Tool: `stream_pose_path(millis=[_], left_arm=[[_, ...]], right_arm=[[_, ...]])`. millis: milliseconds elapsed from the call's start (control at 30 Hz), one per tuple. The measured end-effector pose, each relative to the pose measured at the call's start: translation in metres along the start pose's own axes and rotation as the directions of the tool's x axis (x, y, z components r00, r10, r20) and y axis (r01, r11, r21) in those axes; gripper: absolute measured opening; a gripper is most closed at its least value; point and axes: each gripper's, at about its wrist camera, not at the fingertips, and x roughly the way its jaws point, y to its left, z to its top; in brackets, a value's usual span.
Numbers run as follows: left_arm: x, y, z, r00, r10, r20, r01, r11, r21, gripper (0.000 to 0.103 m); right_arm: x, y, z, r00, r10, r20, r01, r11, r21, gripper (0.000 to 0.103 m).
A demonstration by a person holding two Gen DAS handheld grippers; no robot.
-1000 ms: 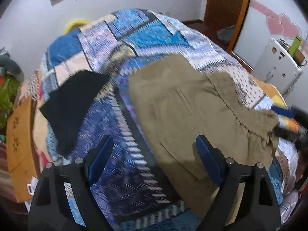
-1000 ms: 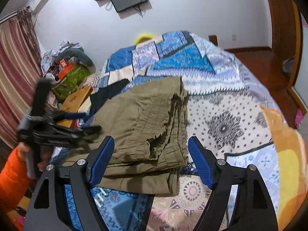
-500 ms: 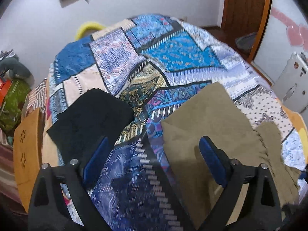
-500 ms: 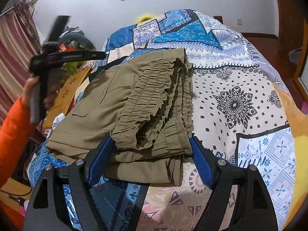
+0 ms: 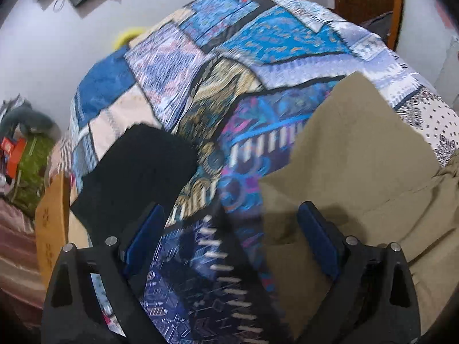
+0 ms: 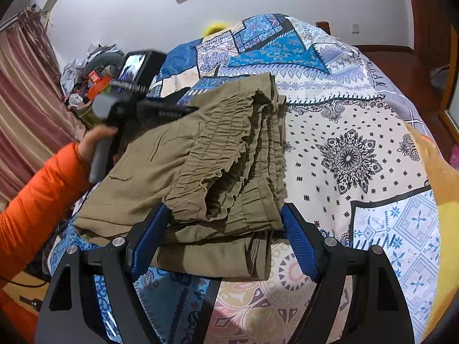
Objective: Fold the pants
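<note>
Olive-khaki pants lie folded in a thick stack on the patterned bed quilt, gathered waistband on top toward me. My right gripper is open, its blue pads straddling the near end of the stack just above it. My left gripper is open and empty, held above the quilt at the left edge of the pants. The left tool shows in the right wrist view, raised beside the far left of the stack.
Folded black clothing lies on the quilt left of the pants. A wooden stool or box stands by the bed's left side with clutter behind. A door is at the far right.
My left gripper has lifted and swung left, away from the pants. My right gripper has moved forward and down over the near end of the stack.
</note>
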Motion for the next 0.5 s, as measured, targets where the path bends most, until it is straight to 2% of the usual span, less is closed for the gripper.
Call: stream_pose_path(millis=[133,300,500], left_arm=[[0.002,0.019,-0.012,0.999,-0.015,-0.031,0.013,0.998,-0.060,0.097],[-0.011,0.031,-0.032,0.998,0.025,-0.060,-0.030,0.996,-0.079,0.097],[-0.037,0.055,-0.074,0.995,0.016,-0.101,-0.031,0.988,-0.149,0.097]], right_arm=[[-0.006,0.000,0.004,0.999,-0.038,0.023,0.039,0.999,-0.009,0.077],[-0.015,-0.001,0.007,0.997,-0.061,0.047,0.061,0.998,-0.006,0.077],[-0.025,0.002,0.008,0.994,-0.074,0.080,0.076,0.997,-0.022,0.077]])
